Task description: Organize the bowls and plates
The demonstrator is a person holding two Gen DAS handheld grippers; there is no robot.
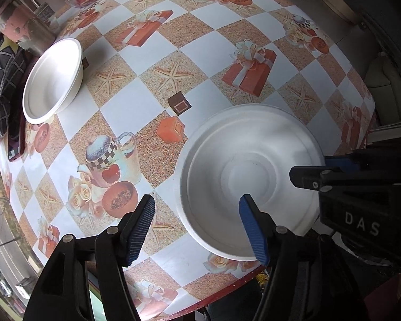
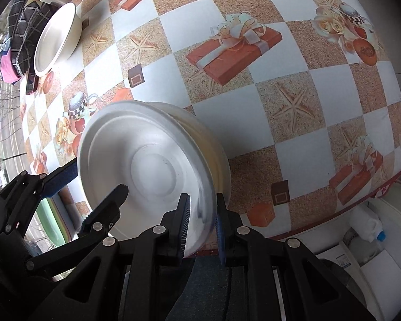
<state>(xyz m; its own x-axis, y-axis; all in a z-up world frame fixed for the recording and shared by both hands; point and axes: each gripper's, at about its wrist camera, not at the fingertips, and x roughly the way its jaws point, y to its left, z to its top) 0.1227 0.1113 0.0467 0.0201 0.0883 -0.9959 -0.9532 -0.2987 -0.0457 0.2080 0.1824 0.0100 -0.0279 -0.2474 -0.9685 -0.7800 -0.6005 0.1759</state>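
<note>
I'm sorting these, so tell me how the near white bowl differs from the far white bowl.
The near bowl is clamped at its rim by the right gripper; the far bowl sits free. The near bowl is at the table's front edge, the far one beside dark checked fabric. The open left gripper straddles only the near bowl's rim. Both are plain white and empty.

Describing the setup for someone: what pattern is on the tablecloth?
The tablecloth is checkered, white and sandy squares printed with starfish, red gift boxes and teapots; clearest in the left wrist view.
</note>
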